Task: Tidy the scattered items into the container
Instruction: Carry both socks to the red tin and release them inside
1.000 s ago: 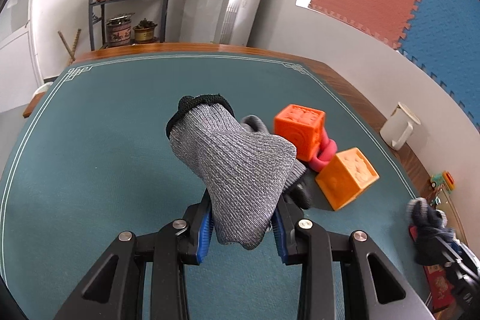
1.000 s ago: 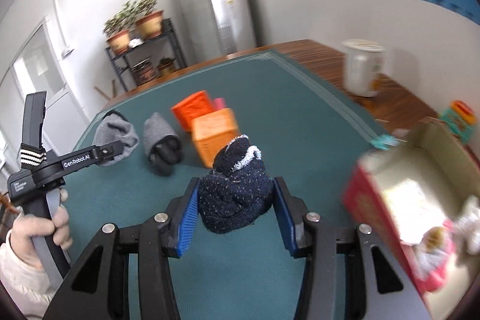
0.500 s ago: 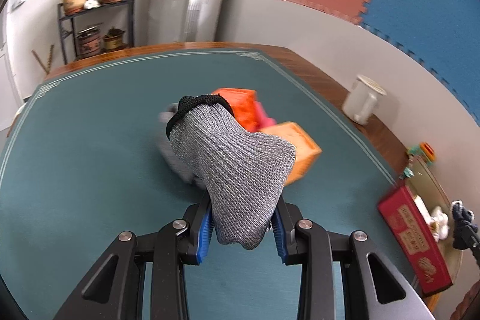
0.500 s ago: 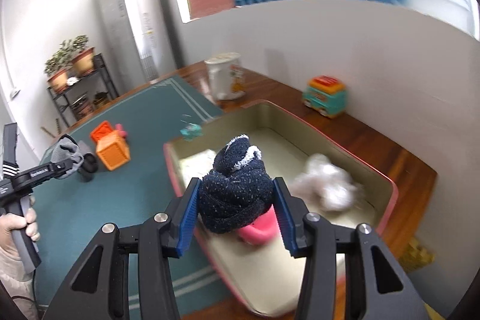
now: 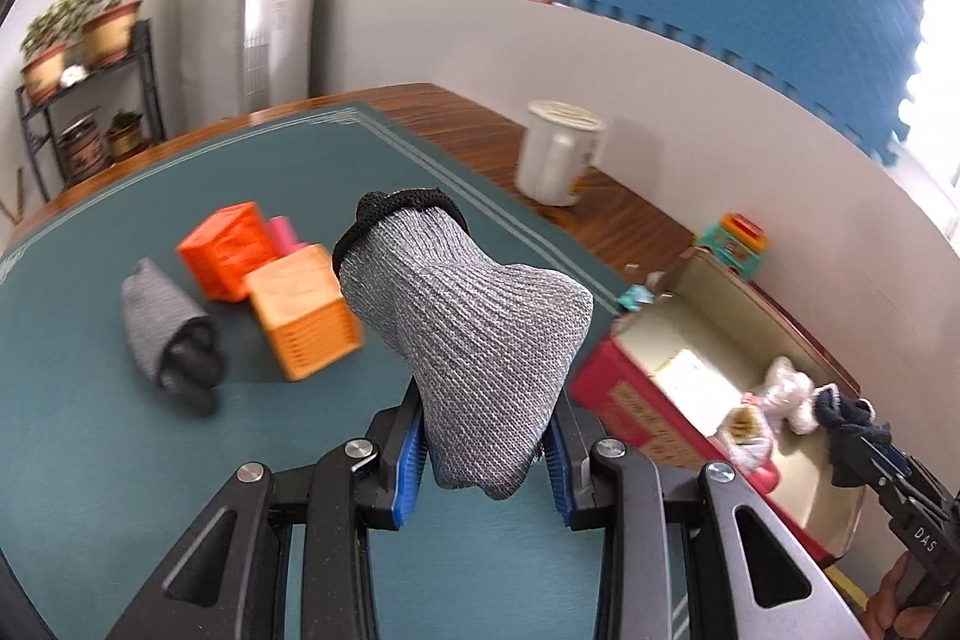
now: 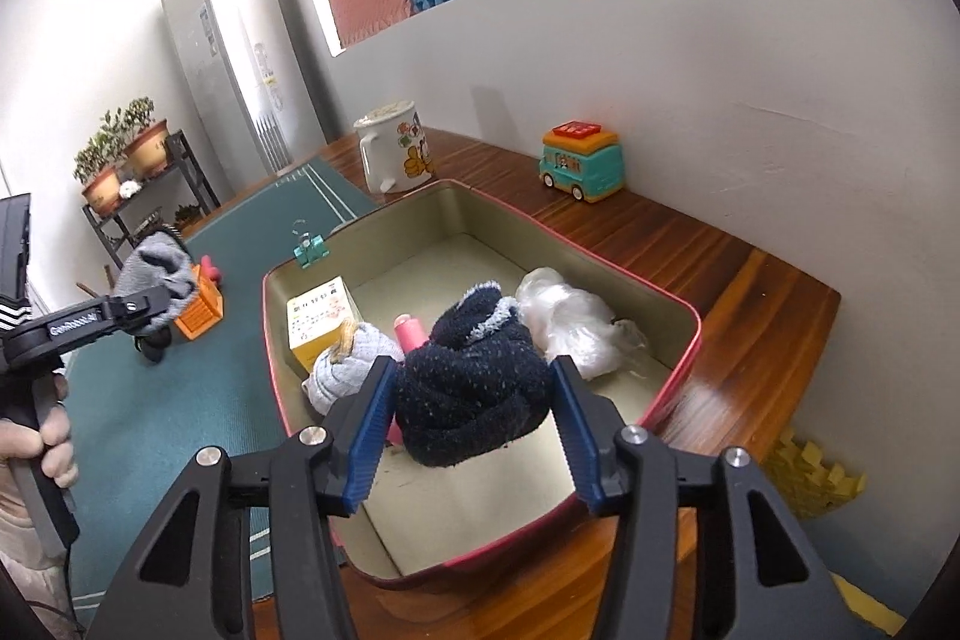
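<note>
Nearby, cubes [image 5: 303, 319] beside rolled sock [image 5: 165, 334].

The grey sock [image 5: 474, 340] is ribbed knit cloth with a black cuff, and the navy sock [image 6: 474, 400] is fuzzy, speckled knit. The tin [image 6: 684, 340] has a dull, smooth metal inner wall and a red rim, beside glossy varnished wood of the table [image 6: 720, 256], which carries a matt teal mat [image 5: 120, 460]. The orange cubes [image 5: 306, 316] look like smooth moulded plastic, and the mug [image 6: 390, 154] is glossy ceramic.
</note>
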